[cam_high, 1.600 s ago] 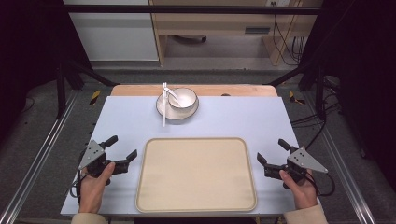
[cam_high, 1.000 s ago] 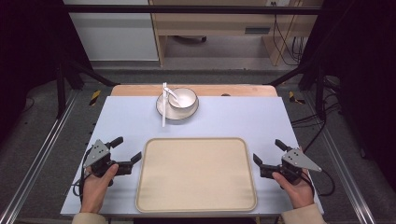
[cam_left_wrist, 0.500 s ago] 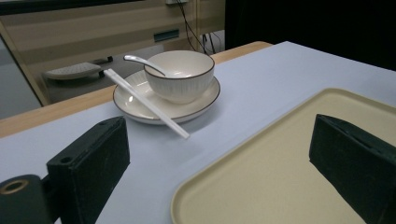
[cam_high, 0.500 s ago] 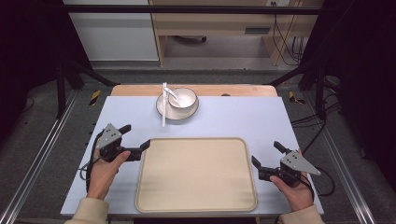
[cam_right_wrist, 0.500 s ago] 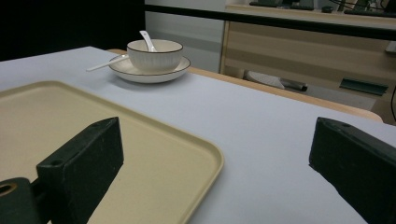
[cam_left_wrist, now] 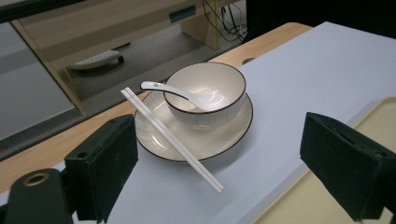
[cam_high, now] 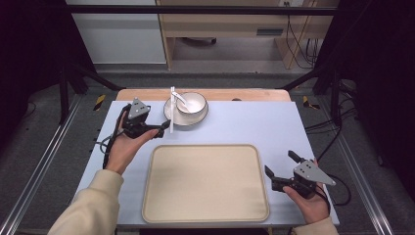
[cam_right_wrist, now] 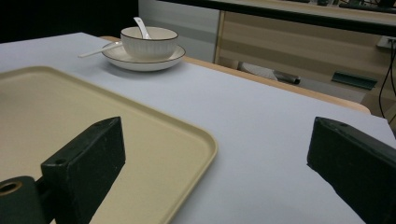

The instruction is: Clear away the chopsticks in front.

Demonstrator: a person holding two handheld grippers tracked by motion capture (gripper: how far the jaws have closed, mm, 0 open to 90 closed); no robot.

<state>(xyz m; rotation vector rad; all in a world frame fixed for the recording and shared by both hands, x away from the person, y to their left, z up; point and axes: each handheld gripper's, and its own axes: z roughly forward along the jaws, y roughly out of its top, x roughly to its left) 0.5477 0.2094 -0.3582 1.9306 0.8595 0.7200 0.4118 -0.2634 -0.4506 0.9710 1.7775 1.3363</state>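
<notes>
- While my left hand-held gripper (cam_high: 164,126) has just been narrowing slightly, nothing sits between its spread jaws, just beside the plate (cam_high: 169,111).
- The plate carries a bowl (cam_high: 192,104), spoon (cam_high: 178,98) and chopsticks (cam_high: 172,108).
- My right hand-held gripper (cam_high: 280,164) gapes empty, well apart from the plate, beside the tray (cam_high: 205,183).

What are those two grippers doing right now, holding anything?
Left gripper: open, holding nothing, jaws just been closing slightly, beside the chopsticks on the plate.
Right gripper: open, holding nothing, next to the tray.
</notes>
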